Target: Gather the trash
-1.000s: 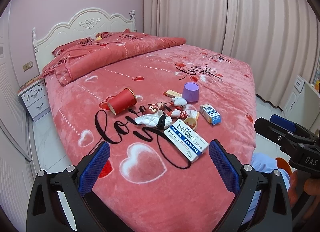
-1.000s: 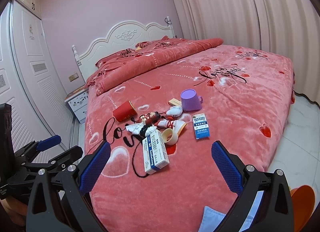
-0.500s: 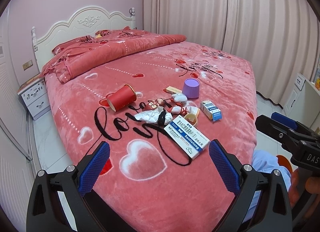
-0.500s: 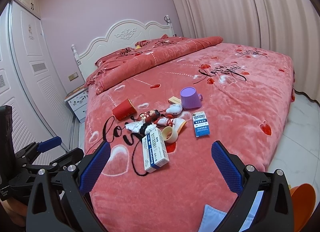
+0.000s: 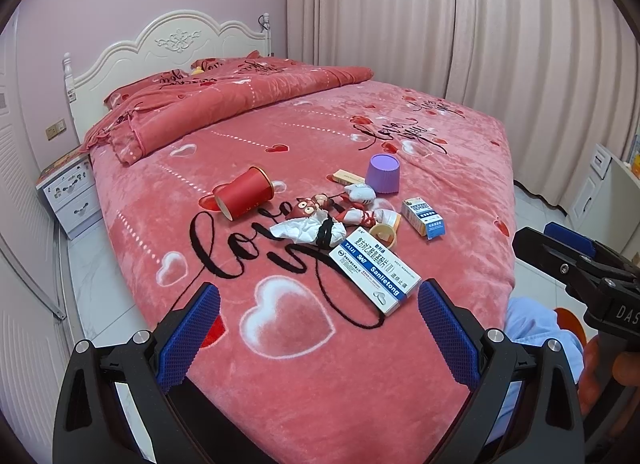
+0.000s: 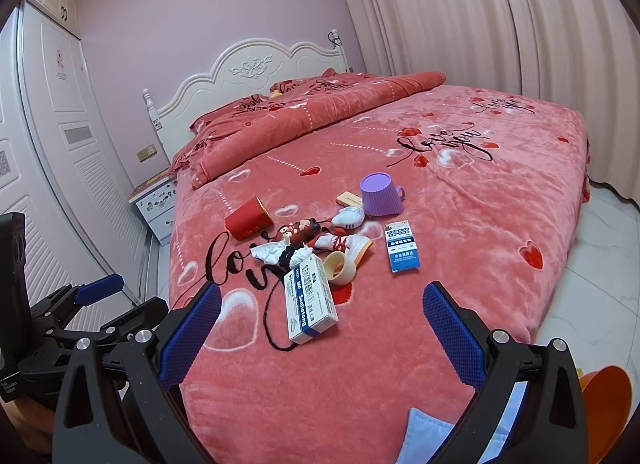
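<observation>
Both grippers, left gripper [image 5: 318, 332] and right gripper [image 6: 322, 338], hang spread and empty before the pink heart-print bed [image 5: 460, 168]. Near its foot lie the white-blue cardboard medicine box [image 5: 374, 276] and crumpled white tissue [image 5: 304, 230]; plush could snag a low pinch.

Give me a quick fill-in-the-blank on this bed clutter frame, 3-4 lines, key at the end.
1. The red paper cup lies on its ____ on the pink heart-print blanket.
2. The ribbed purple plastic cup stands mouth ____.
3. The left gripper and the right gripper both have their jaws ____, holding nothing.
4. The item nearest both grippers is the long white-and-blue ____ box.

Missing words: side; down; open; medicine
</observation>
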